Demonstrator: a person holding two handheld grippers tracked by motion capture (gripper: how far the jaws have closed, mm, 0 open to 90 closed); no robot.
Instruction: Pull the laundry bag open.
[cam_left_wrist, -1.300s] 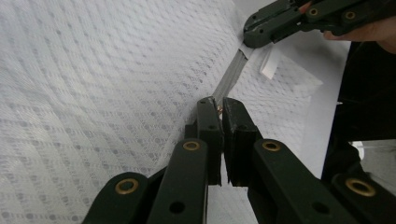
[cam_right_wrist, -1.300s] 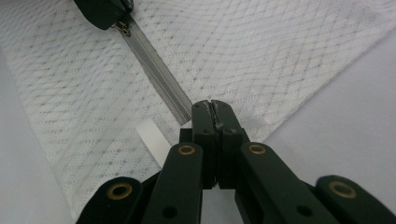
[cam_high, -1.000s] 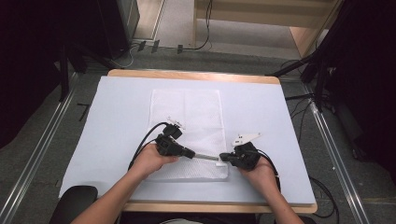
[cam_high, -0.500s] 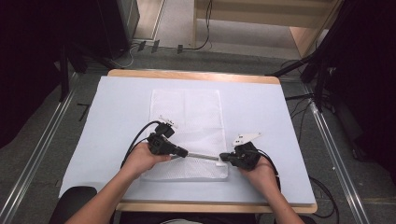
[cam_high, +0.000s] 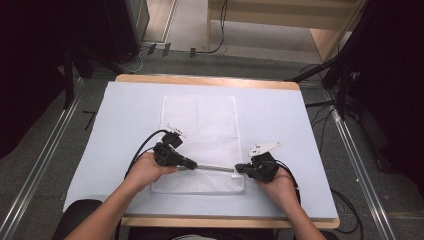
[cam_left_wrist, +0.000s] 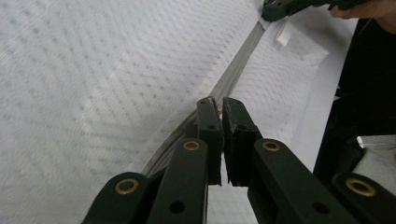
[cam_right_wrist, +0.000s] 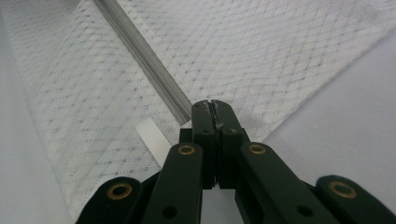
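The right gripper (cam_high: 243, 169) is pinning the mesh bag's (cam_high: 200, 125) zipper (cam_high: 215, 168) end while the left gripper (cam_high: 192, 163), clenched on the zipper pull, is drawing it leftward; next, probably more steady sliding.

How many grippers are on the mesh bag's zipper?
2. The left gripper pinches the grey zipper of the white mesh bag partway along; the right gripper clamps its end.
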